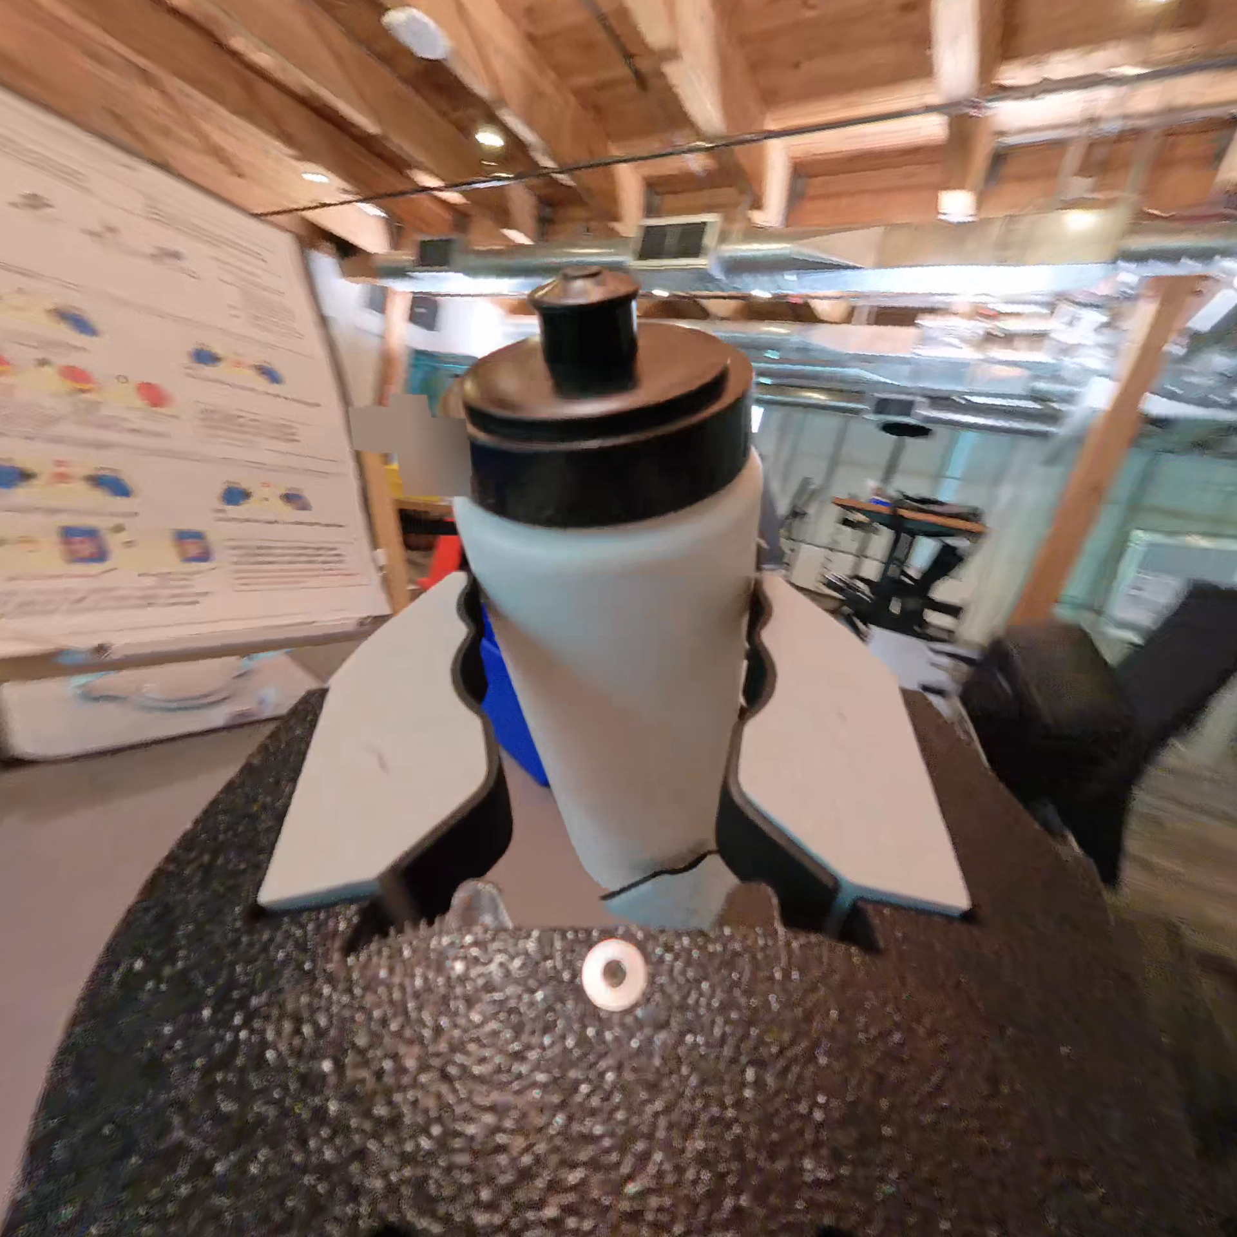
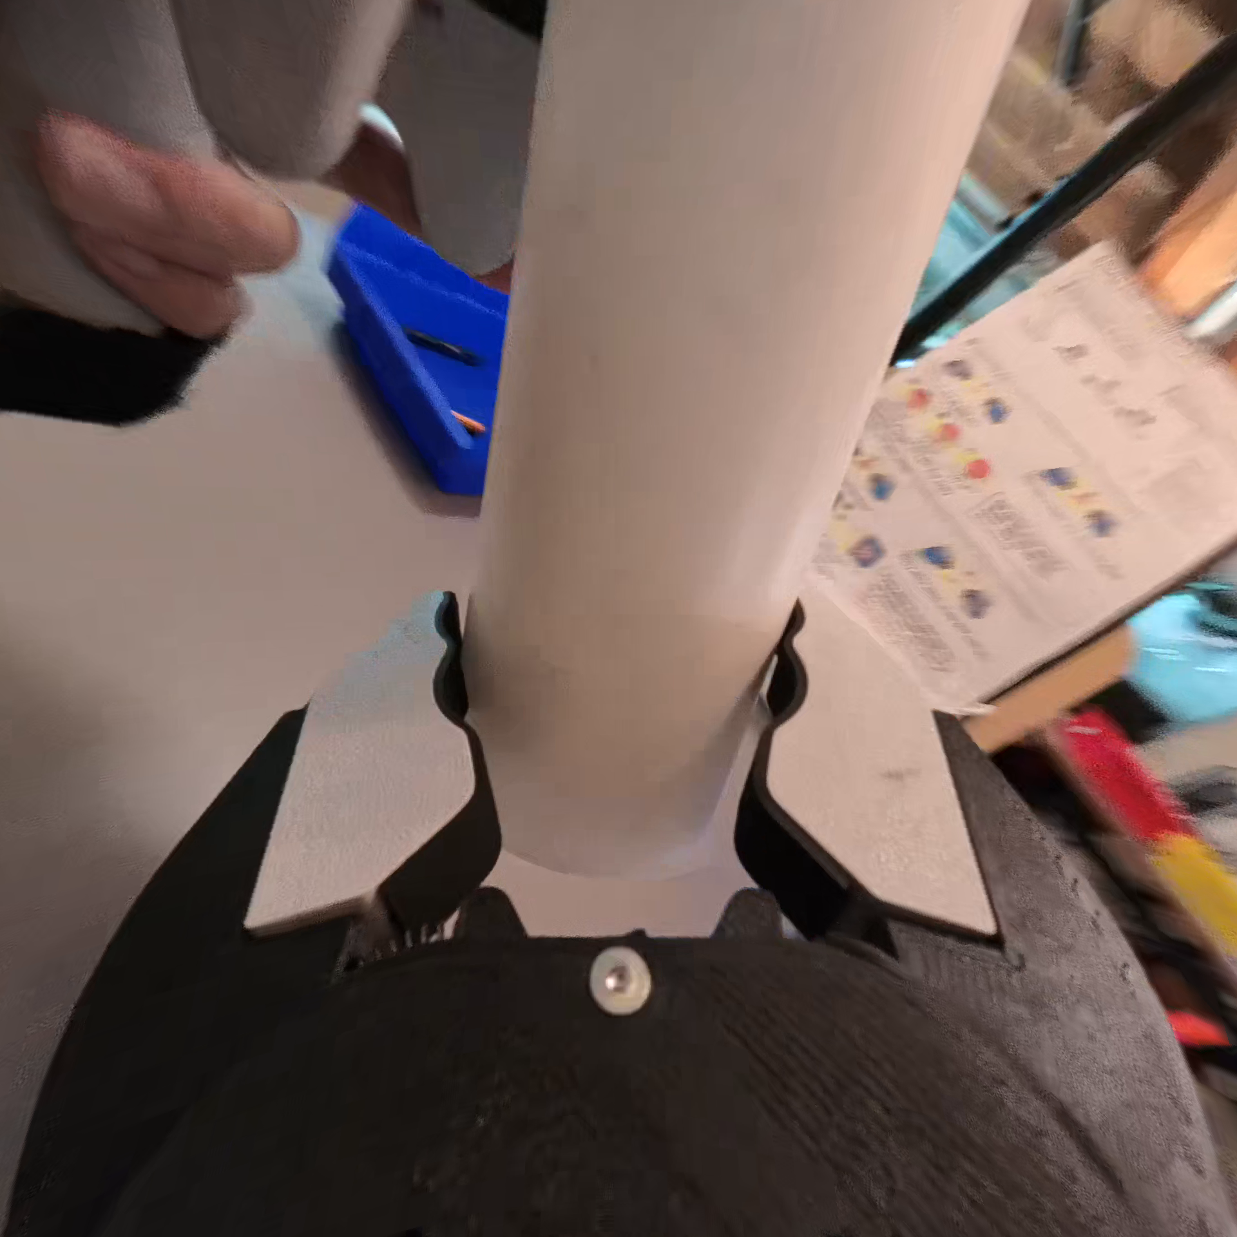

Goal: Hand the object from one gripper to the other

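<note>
A white plastic bottle with a black cap stands upright between the fingers of my left gripper. The right pad presses its side, and a thin gap shows by the left pad. In the right wrist view the same bottle rises out of the top of the frame. My right gripper is shut on it near its base, with both pads against its sides. The bottle is held clear of the table.
A blue block lies on the grey table behind the bottle and also shows in the left wrist view. A person's hand is at the upper left. A printed poster board leans at the table's edge. A black chair stands to the right. About 11 cm separates my left fingertips from my right.
</note>
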A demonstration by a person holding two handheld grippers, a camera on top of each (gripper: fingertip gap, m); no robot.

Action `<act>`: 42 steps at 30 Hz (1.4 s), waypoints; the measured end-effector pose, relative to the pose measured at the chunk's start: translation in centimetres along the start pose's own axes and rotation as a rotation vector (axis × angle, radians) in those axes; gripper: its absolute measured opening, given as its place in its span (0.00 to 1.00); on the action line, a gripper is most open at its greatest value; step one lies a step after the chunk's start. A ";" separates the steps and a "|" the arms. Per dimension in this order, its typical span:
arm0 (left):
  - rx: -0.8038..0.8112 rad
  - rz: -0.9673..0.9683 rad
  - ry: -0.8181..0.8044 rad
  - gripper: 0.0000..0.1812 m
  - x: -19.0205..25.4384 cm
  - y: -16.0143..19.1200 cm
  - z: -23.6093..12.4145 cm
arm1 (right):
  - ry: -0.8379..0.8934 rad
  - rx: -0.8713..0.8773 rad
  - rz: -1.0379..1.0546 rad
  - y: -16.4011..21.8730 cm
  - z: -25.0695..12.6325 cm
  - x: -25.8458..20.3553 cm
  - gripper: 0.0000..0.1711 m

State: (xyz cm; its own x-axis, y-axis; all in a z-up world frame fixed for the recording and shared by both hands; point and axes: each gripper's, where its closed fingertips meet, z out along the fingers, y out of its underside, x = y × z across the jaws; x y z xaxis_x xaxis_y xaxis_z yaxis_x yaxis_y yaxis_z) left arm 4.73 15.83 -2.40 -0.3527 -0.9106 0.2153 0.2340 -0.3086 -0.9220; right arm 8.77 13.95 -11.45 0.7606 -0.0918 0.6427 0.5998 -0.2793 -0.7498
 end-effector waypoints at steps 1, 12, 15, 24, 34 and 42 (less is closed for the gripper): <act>-0.012 0.037 0.070 0.40 0.5 -0.1 -0.1 | -0.076 0.037 0.078 -0.4 -0.3 -0.3 0.53; -0.120 -0.007 0.552 0.56 4.3 1.4 -2.6 | -0.741 0.341 0.446 -4.7 -5.0 -5.2 0.51; -0.173 -0.029 0.525 0.55 3.5 2.2 -2.0 | -0.720 0.272 0.420 -3.5 -4.3 -5.4 0.51; 0.055 -0.226 -0.047 0.54 -3.6 -0.4 -0.8 | -0.164 0.152 0.160 -2.0 -0.6 -1.7 0.63; -0.073 -0.447 0.024 0.55 -1.8 3.0 0.6 | 0.231 -0.072 -0.401 0.3 -0.4 1.9 0.58; -0.183 0.029 0.014 0.58 -1.7 3.0 0.6 | 0.315 -0.156 -0.271 1.9 -2.0 6.1 0.57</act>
State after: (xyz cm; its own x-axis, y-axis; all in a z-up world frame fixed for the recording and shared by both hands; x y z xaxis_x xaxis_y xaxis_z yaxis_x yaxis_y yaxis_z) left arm 6.57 16.33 -5.38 -0.3606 -0.9143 0.1843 0.0757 -0.2256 -0.9713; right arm 14.03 10.92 -8.65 0.4533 -0.2755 0.8477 0.7046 -0.4717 -0.5301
